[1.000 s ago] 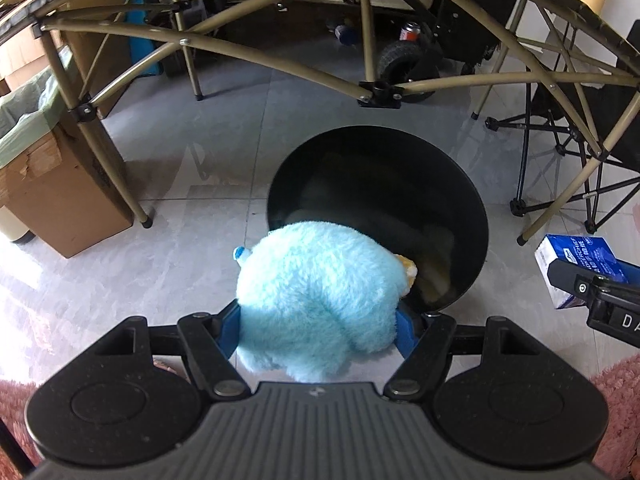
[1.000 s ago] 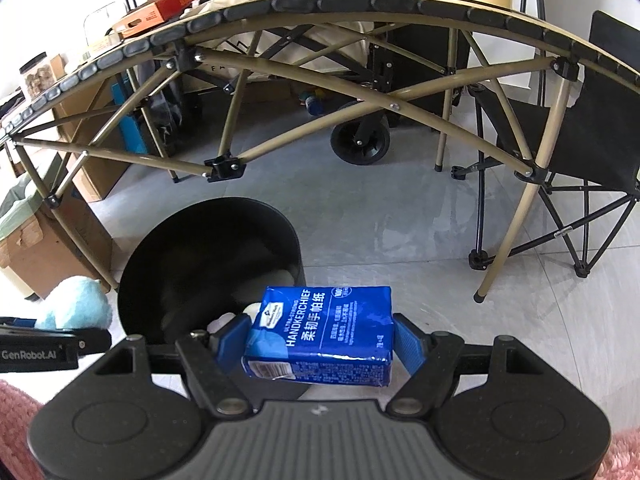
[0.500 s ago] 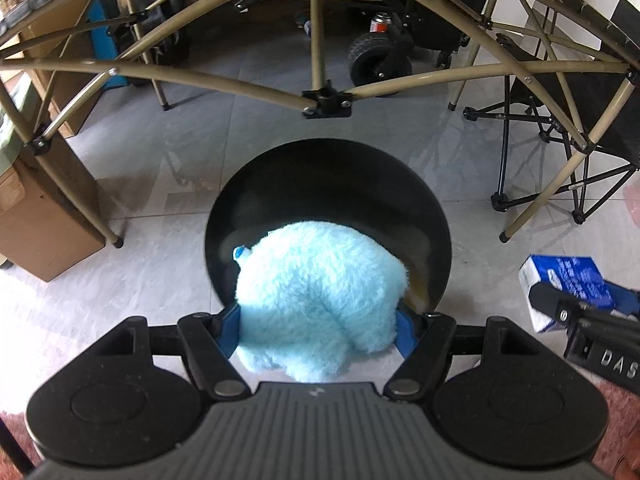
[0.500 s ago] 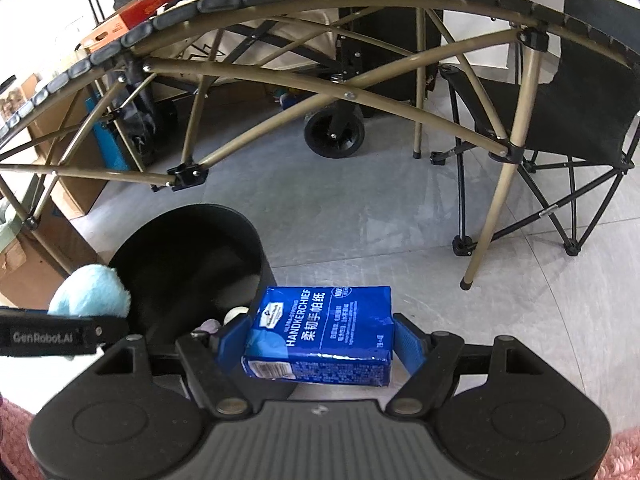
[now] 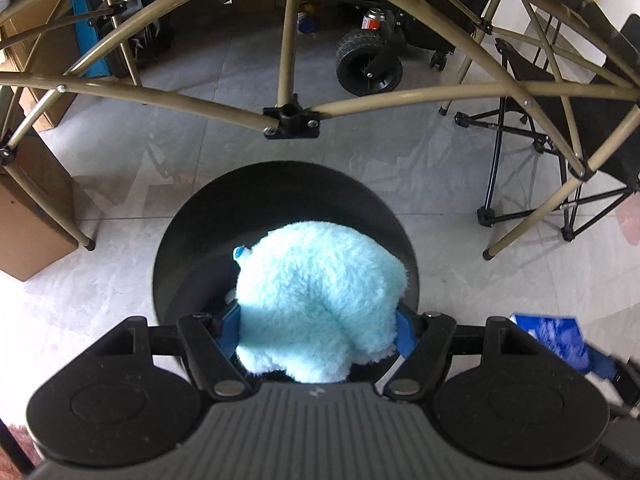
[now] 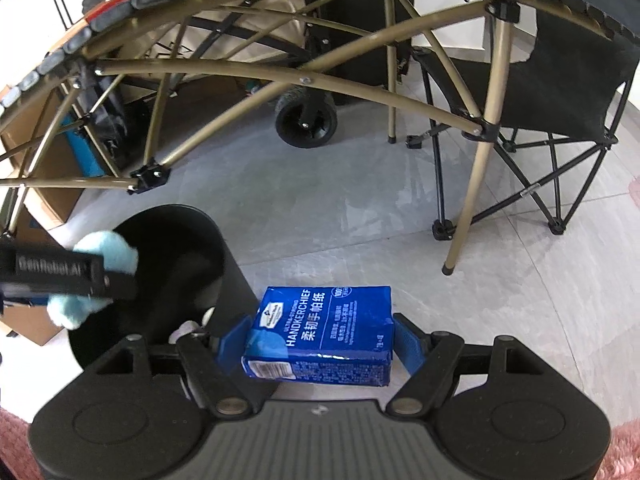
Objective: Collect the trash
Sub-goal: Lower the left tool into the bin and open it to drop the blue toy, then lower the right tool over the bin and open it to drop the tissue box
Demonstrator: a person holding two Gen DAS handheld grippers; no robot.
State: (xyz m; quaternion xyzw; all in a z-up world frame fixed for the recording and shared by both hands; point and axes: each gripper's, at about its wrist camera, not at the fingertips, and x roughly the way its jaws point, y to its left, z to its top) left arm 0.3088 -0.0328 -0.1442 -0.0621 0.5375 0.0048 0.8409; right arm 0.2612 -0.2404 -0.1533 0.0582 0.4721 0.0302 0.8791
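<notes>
My left gripper [image 5: 318,326] is shut on a fluffy light-blue plush toy [image 5: 316,296] and holds it right over the open mouth of a round black trash bin [image 5: 192,248]. My right gripper [image 6: 318,340] is shut on a blue handkerchief tissue pack [image 6: 320,332], just right of the bin [image 6: 224,272] and above the floor. The right wrist view shows the left gripper [image 6: 60,272] with the plush toy [image 6: 108,248] over the bin. Small pale items lie inside the bin [image 6: 188,326]. The tissue pack shows blurred at the left wrist view's right edge [image 5: 556,338].
A folding table's tan metal frame [image 5: 292,120] arches over the bin. A black folding chair [image 6: 560,92] stands at the right, a wheeled cart [image 6: 306,120] behind, cardboard boxes [image 5: 28,208] at the left. Grey tiled floor [image 6: 360,208] and a pink rug edge [image 6: 624,452] lie below.
My left gripper has moved forward with the plush toy, so it now hangs centred over the bin mouth. My right gripper with the tissue pack has shifted slightly right of the bin.
</notes>
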